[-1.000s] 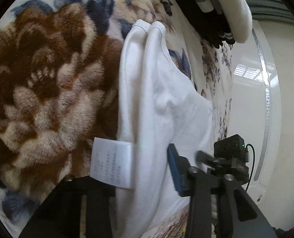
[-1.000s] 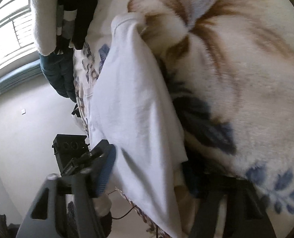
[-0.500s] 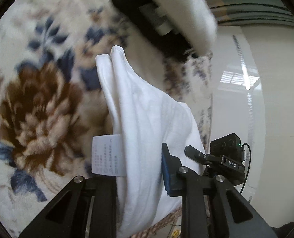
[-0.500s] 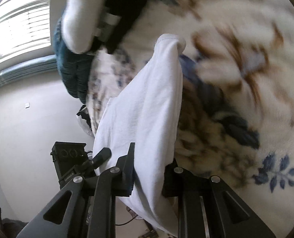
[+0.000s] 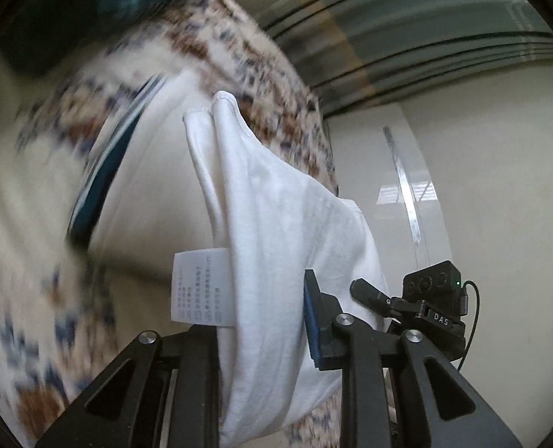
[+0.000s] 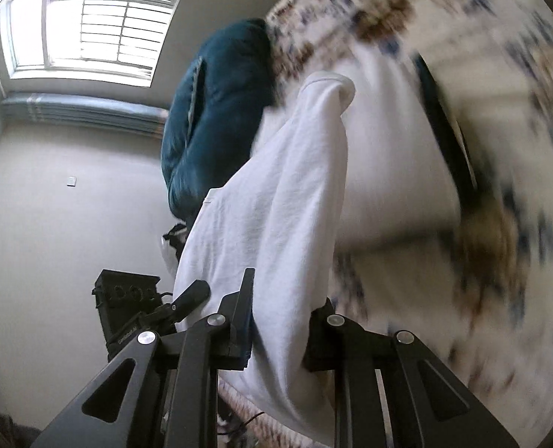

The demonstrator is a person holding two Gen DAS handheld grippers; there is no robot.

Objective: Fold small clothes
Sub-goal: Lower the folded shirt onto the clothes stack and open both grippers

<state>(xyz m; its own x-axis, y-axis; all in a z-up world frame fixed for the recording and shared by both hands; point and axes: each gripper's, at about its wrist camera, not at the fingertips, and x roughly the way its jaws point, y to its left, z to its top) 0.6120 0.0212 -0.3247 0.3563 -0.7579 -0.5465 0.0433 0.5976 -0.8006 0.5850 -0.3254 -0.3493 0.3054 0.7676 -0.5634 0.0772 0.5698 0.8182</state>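
A small white garment (image 5: 276,231) hangs between my two grippers, lifted off the floral blanket (image 5: 26,261). My left gripper (image 5: 261,332) is shut on one edge of it; a white care label (image 5: 201,287) sticks out beside the left finger. My right gripper (image 6: 280,328) is shut on the other edge of the white garment (image 6: 276,205), whose folded end points up and away. Each view shows the other gripper's black camera unit beyond the cloth.
A white folded garment with a dark stripe (image 5: 134,171) lies on the blanket behind, blurred. A dark teal padded item (image 6: 209,112) lies at the blanket's far edge. A window (image 6: 89,18) and pale walls are beyond.
Both grippers have closed on the white garment and lifted it off the blanket, swinging towards the far edge. The views now tilt up to show wall, window and the teal item.
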